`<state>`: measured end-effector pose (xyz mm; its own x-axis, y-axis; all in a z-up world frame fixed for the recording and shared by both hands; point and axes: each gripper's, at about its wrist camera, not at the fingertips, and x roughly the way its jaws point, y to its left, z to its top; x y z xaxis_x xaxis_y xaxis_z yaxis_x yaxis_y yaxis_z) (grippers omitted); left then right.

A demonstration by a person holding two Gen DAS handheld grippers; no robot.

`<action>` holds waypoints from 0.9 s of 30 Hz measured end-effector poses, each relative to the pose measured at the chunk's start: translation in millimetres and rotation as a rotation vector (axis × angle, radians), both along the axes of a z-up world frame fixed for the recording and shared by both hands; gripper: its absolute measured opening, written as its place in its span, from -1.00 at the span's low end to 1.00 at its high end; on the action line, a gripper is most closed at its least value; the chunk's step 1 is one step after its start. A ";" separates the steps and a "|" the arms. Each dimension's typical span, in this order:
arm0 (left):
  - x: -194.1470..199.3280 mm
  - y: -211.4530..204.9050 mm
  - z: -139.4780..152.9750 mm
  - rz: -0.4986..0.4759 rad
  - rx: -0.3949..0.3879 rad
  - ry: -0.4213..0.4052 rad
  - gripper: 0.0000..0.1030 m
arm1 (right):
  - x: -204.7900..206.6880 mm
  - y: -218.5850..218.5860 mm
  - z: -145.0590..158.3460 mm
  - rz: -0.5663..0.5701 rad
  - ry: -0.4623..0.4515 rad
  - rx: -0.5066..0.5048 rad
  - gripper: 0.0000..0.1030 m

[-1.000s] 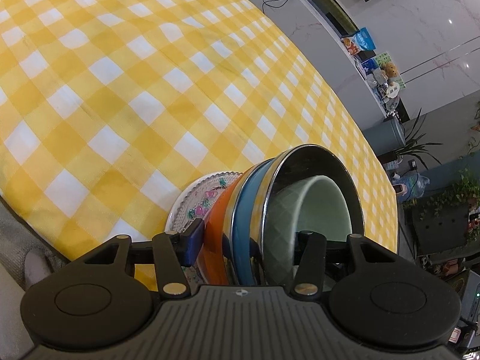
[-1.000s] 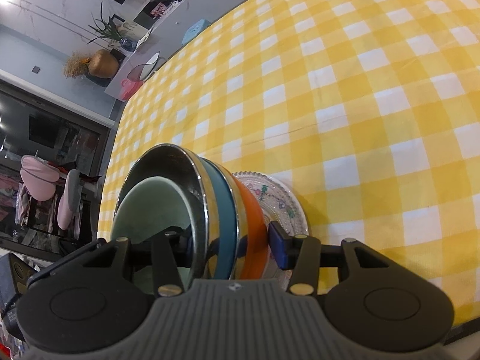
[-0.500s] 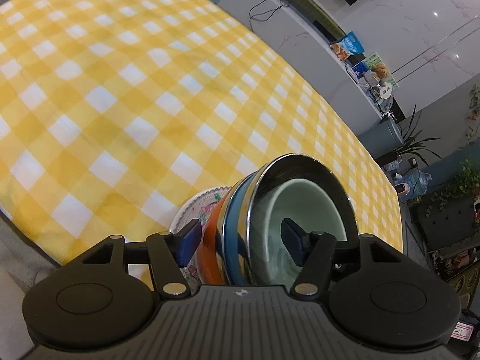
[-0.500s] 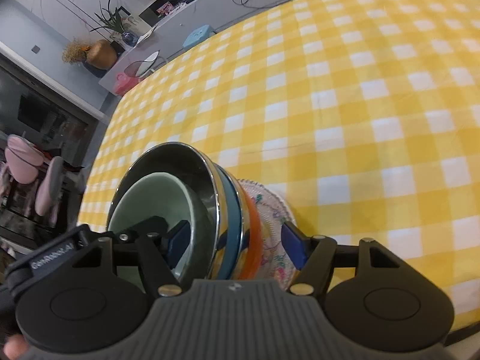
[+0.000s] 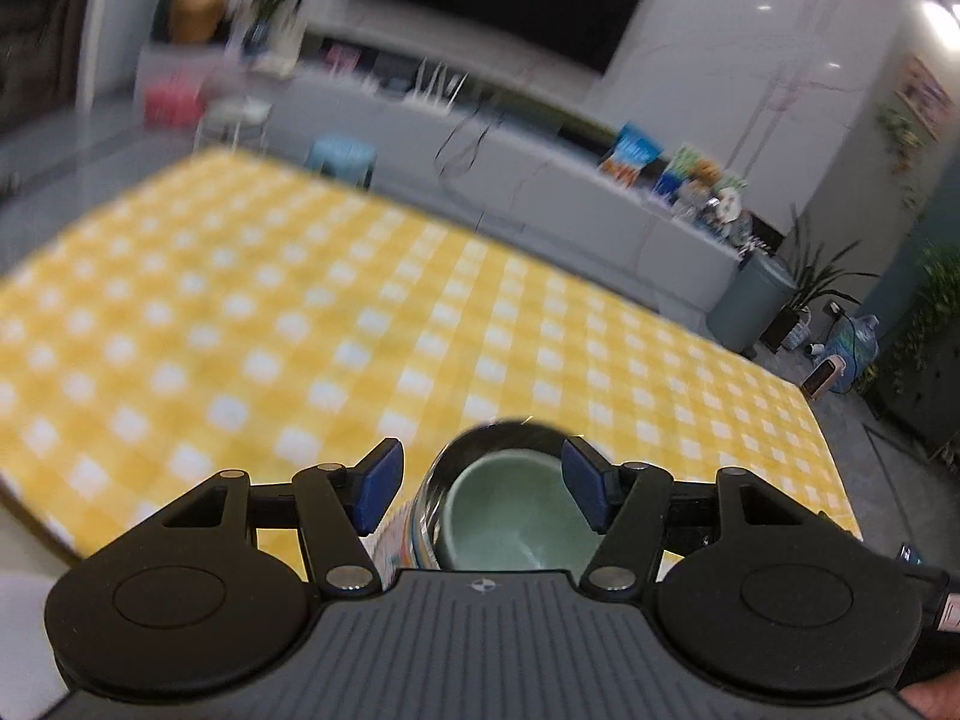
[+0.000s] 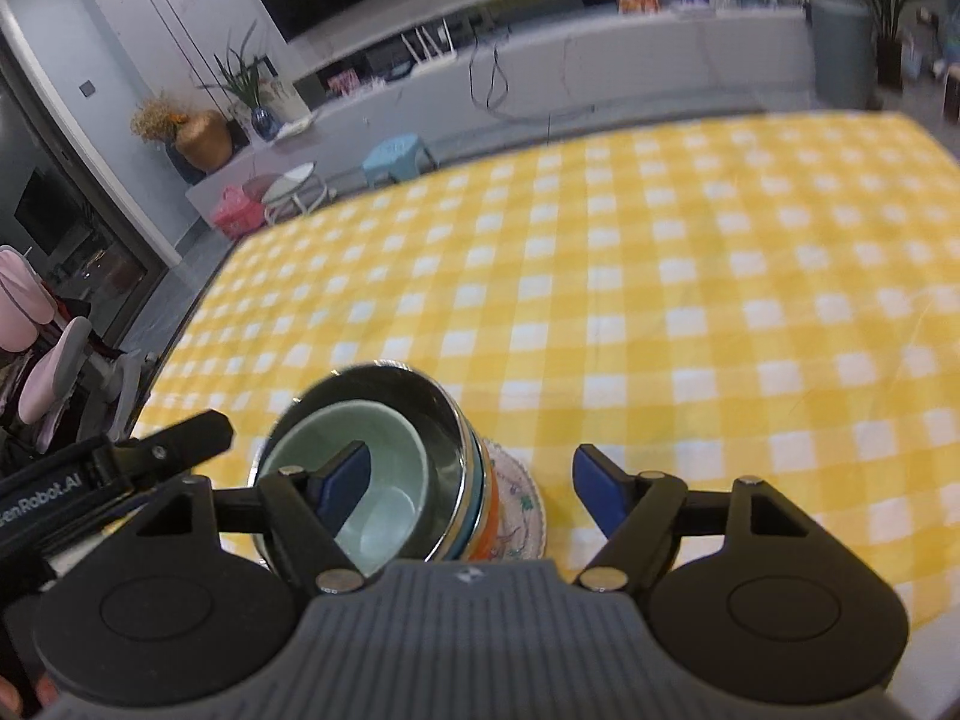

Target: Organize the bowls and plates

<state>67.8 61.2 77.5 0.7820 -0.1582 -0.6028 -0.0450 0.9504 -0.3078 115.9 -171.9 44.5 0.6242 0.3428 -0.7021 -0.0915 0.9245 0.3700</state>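
Living room behind: long grey TV console, potted plants, a blue stool (image 6: 396, 157). In front, a worktop (image 6: 690, 312) under a yellow-and-white checked cloth. Near its front edge, one nested stack: a pale green bowl (image 6: 372, 480) inside a steel bowl (image 6: 432, 420), over blue and orange rims, all on a patterned plate (image 6: 519, 504). Left tongs (image 5: 477, 489) spread open, straddling the stack without touching. Right tongs (image 6: 468, 483) open too, empty, one pad hanging over the green bowl, the other just beside the plate. Stack directly ahead of both tongs, equally near; stacking apparently finished.
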 end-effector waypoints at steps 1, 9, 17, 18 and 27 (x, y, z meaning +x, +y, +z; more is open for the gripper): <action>-6.6 -3.7 7.7 -0.010 0.019 -0.026 0.39 | -6.0 -0.5 7.2 -0.003 -0.023 -0.014 0.46; -66.1 -32.9 47.0 -0.054 0.185 -0.169 0.39 | -74.6 -8.5 58.7 -0.043 -0.216 -0.142 0.54; -118.2 -50.2 63.5 -0.076 0.336 -0.289 0.39 | -145.8 -8.9 81.4 -0.064 -0.367 -0.252 0.76; -122.6 -51.4 62.8 -0.073 0.349 -0.295 0.39 | -154.4 -10.2 82.7 -0.064 -0.387 -0.261 0.76; -133.0 -60.0 38.5 -0.086 0.382 -0.213 0.48 | -215.1 -18.5 67.7 -0.043 -0.501 -0.242 0.76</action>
<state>-65.2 1.2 115.9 0.8890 -0.0253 -0.4573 0.0655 0.9952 0.0723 -99.1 -190.4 112.3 0.9117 0.1760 -0.3711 -0.1624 0.9844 0.0680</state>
